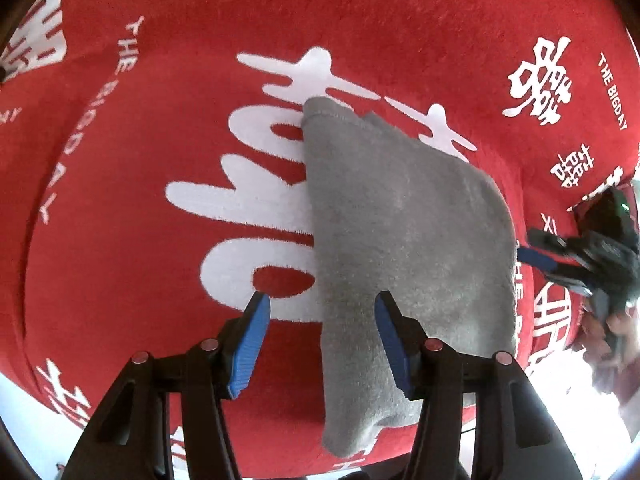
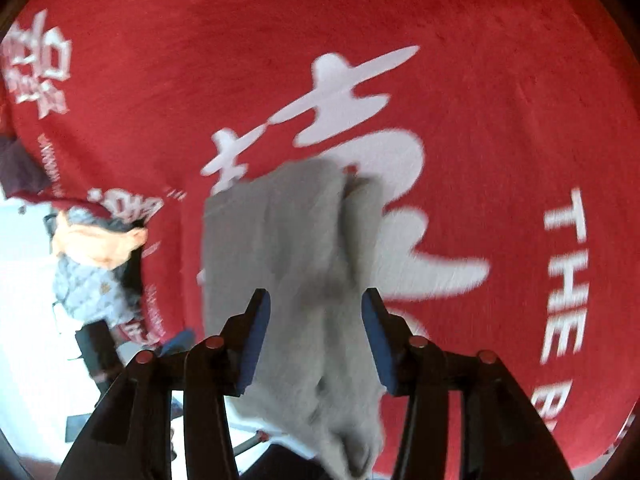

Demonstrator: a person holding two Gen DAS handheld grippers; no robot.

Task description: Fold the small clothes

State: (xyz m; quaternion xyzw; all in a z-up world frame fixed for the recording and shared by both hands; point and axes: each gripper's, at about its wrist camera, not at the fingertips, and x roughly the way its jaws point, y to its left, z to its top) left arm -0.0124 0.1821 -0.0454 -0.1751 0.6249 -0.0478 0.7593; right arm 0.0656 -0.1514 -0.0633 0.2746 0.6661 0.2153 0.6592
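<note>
A red plush blanket [image 1: 360,20] with big white characters and "THE BIGDAY" lettering is covering the surface. A grey cloth [image 1: 400,220] is lying folded on it, resting across the large white character at the middle.

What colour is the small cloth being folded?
Plain grey cloth, seen most sharply in the left wrist view.

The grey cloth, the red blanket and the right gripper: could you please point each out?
grey cloth [image 1: 408,232]: left wrist view, middle of its top.
red blanket [image 1: 360,12]: left wrist view, bare red area.
right gripper [image 2: 316,344]: right wrist view, between fingertips.
</note>
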